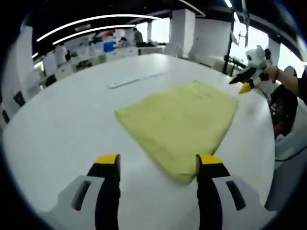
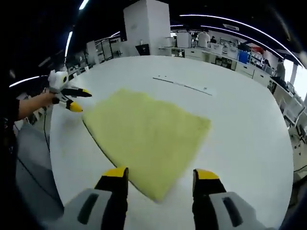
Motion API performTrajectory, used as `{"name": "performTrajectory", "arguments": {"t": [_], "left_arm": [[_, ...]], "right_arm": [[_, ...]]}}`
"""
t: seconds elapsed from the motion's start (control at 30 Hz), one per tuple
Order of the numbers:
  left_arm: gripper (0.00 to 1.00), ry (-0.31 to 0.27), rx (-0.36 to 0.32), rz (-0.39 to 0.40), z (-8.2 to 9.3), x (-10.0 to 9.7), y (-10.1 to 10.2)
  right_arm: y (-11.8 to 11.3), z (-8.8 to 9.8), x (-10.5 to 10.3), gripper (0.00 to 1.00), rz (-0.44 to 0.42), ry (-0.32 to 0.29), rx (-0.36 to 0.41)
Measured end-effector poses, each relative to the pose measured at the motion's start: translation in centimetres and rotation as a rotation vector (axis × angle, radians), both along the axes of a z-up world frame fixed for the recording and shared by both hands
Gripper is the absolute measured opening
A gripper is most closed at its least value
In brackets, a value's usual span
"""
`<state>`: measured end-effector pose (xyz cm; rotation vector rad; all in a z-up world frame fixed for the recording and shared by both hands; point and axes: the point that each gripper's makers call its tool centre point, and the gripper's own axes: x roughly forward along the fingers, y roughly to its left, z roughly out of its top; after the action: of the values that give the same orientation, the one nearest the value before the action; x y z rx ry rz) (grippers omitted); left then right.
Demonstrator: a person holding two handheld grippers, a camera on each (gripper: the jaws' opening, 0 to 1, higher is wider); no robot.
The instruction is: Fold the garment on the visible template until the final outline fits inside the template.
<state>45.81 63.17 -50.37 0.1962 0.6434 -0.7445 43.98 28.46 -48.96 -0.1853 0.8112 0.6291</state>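
The yellow garment (image 1: 180,122) lies flat, folded to a rough rectangle, on the white table (image 1: 62,124); in the left gripper view its long axis runs from 6 o'clock toward 1 o'clock, one corner just ahead of the left gripper (image 1: 159,165), whose jaws stand apart, holding nothing. In the right gripper view the garment (image 2: 146,134) stretches from 6 toward 10 o'clock. The right gripper (image 2: 161,178) hovers released above the near corner. At 9 o'clock the left gripper (image 2: 76,99) is held over the table edge, jaws spread.
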Motion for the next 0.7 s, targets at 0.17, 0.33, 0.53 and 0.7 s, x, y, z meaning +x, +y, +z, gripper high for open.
{"name": "performTrajectory", "arguments": {"t": [0.17, 0.33, 0.53, 0.7], "left_arm": [[0.52, 0.013, -0.034, 0.006, 0.2, -1.6, -0.9], [0.47, 0.004, -0.054, 0.012, -0.1, -2.1, -0.8], [0.39, 0.001, -0.073, 0.011, 0.1, -2.4, -1.1], [0.36, 0.009, -0.065, 0.025, -0.6, -2.7, -0.8]], "right_arm": [[-0.6, -0.3, -0.9, 0.44, -0.012, -0.003, 0.027], [-1.1, -1.1, -1.8, 0.36, -0.009, -0.004, 0.015], [-1.4, -2.3, -2.8, 0.27, -0.001, -0.003, 0.023], [-1.7, -3.1, -3.2, 0.20, -0.005, -0.011, 0.013]]}}
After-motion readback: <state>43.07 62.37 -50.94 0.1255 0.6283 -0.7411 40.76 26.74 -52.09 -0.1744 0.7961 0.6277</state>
